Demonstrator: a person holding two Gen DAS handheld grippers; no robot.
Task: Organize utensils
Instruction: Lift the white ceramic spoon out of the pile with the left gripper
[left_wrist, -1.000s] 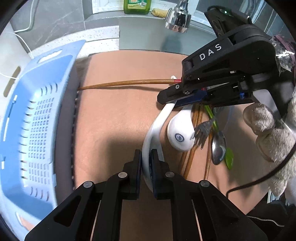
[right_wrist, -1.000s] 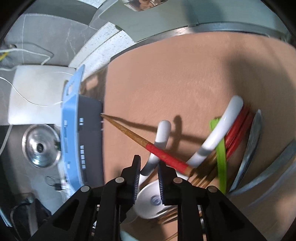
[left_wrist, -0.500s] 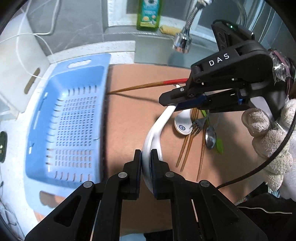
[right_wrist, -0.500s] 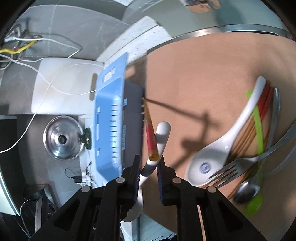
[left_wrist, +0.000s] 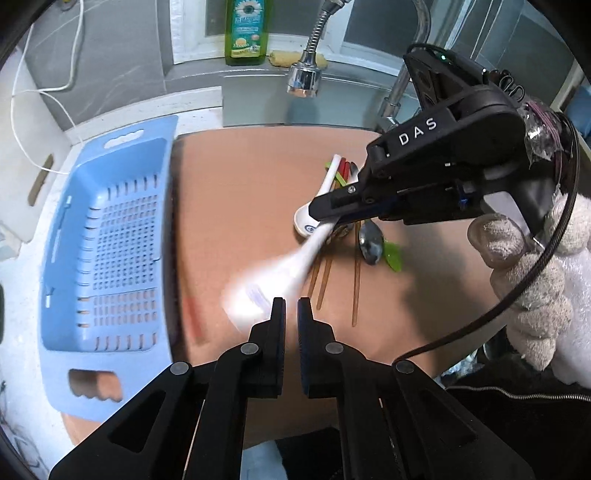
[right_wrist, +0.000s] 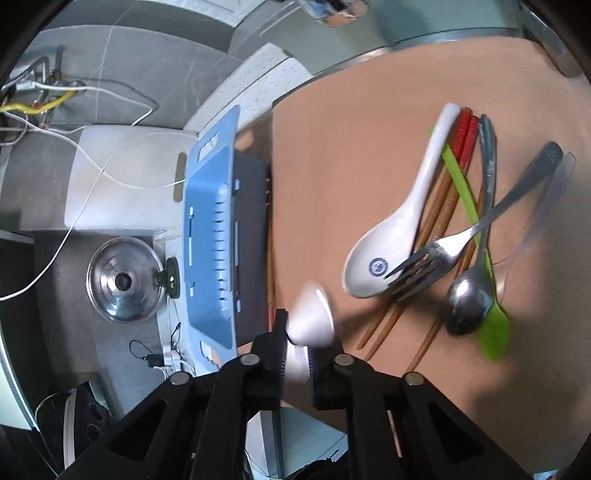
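My right gripper (right_wrist: 297, 332) is pinching the plain white ceramic soup spoon (right_wrist: 310, 317), and its jaws have just been closing tighter on the handle. In the left wrist view the spoon (left_wrist: 310, 251) runs from those jaws down toward me. Its bowl is smeared by blur just beside the tips of my left gripper (left_wrist: 291, 310). That gripper is pressed almost together with nothing between the pads, its jaws having just been closing too. So the spoon hangs from the right side alone, above the tan mat (left_wrist: 240, 184) and not yet over the pale blue perforated plastic basket (left_wrist: 122, 240), which sits at the mat's edge. I judge the step is carrying it there. The hold is far from the heavy bowl end, so I should move slowly and let the swing settle. I also want my left gripper out of the spoon's path. I should bring the bowl above the basket's floor, lower it until it rests there, and only then spread the jaws. The other white ceramic spoon with a blue emblem (right_wrist: 399, 221), the steel fork (right_wrist: 436, 254), the steel spoon (right_wrist: 469, 299), the green plastic utensil (right_wrist: 495, 332) and the red-tipped wooden chopsticks (right_wrist: 461, 144) lie heaped on the mat, well apart from the basket.
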